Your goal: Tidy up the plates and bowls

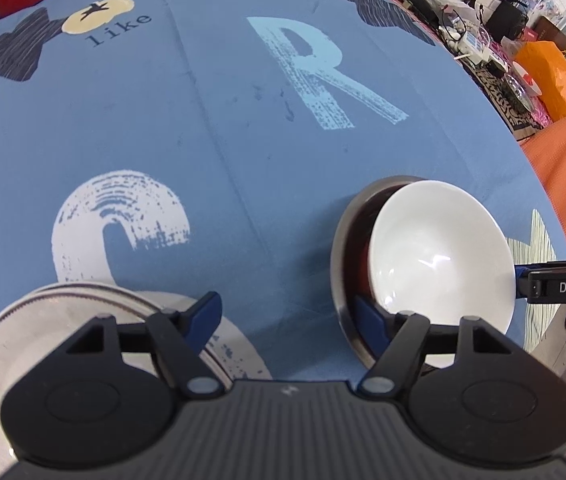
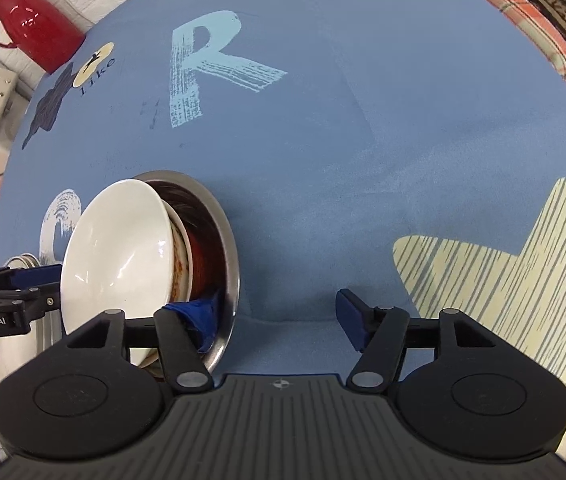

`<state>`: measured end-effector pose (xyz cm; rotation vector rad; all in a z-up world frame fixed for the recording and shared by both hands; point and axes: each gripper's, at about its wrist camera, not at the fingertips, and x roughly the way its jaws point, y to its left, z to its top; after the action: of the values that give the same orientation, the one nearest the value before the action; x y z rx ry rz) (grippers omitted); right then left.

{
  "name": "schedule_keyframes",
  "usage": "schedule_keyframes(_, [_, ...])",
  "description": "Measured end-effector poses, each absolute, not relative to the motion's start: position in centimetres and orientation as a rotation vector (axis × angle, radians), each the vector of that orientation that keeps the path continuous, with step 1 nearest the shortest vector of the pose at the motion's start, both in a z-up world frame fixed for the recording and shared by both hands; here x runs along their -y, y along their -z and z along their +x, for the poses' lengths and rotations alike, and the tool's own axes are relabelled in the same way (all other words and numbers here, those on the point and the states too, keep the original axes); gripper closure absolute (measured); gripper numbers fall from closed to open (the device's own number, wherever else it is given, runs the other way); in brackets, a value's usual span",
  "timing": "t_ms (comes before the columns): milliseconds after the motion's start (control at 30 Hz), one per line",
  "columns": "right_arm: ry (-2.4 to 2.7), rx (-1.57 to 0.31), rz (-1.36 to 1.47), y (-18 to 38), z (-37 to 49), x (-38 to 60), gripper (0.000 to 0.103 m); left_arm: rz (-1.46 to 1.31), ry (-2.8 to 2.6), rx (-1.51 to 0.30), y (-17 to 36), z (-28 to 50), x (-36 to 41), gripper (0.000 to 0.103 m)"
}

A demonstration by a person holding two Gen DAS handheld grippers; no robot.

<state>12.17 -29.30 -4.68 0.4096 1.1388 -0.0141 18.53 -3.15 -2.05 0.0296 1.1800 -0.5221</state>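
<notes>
On the blue printed bench (image 2: 323, 160) we list one round stainless-steel basin (image 2: 227, 240) holding a tilted glossy white ceramic bowl (image 2: 119, 248) over a reddish-brown inner bowl (image 2: 203, 256). Our left gripper (image 1: 289, 318) and right gripper (image 2: 277, 318) both have their blue-padded fingers spread, each reaching one finger into the basin. A flat steel plate (image 1: 43, 320) sits beside, under the left gripper.

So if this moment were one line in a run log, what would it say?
left tool: open, over tablecloth | right tool: open | white bowl: tilted in steel bowl | steel plates: lower left
</notes>
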Motion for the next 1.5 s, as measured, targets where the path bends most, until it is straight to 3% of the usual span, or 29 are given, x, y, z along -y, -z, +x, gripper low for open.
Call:
schedule_keyframes(67, [0.016,-1.127,0.368,4.5,12.1,28.9,0.054,-0.014,0.544,-1.202,2.1,18.7,2.9,0.041])
schedule_keyframes(433, [0.024,-1.137,0.403,4.9,12.2,29.5,0.045,-0.047,0.52,-1.204,2.0,18.4,2.8,0.045])
schedule_keyframes(500, [0.012,-1.13,0.402,4.9,12.2,29.5,0.046,-0.07,0.521,-1.209,2.1,18.4,2.7,0.05])
schedule_keyframes(567, [-0.037,-1.091,0.399,5.0,11.8,29.5,0.057,-0.104,0.551,-1.208,2.1,18.3,2.7,0.069])
schedule_keyframes(600, [-0.084,-1.066,0.432,5.2,11.6,29.6,0.081,-0.113,0.561,-1.201,2.1,18.1,2.7,0.073])
schedule_keyframes(633, [-0.111,-1.046,0.465,5.3,11.4,29.7,0.091,-0.115,0.57,-1.192,2.0,18.0,2.9,0.081])
schedule_keyframes(733, [-0.134,-1.01,0.412,4.7,11.4,28.5,0.103,-0.14,0.605,-1.184,1.8,17.6,3.3,0.103])
schedule_keyframes(1200, [-0.119,-1.049,0.618,5.0,11.2,29.1,0.103,-0.162,0.561,-1.175,1.4,18.4,3.7,0.103])
schedule_keyframes(1500, [-0.148,-0.98,0.577,1.3,12.9,28.5,0.103,-0.177,0.554,-1.128,-1.6,19.5,2.8,0.103])
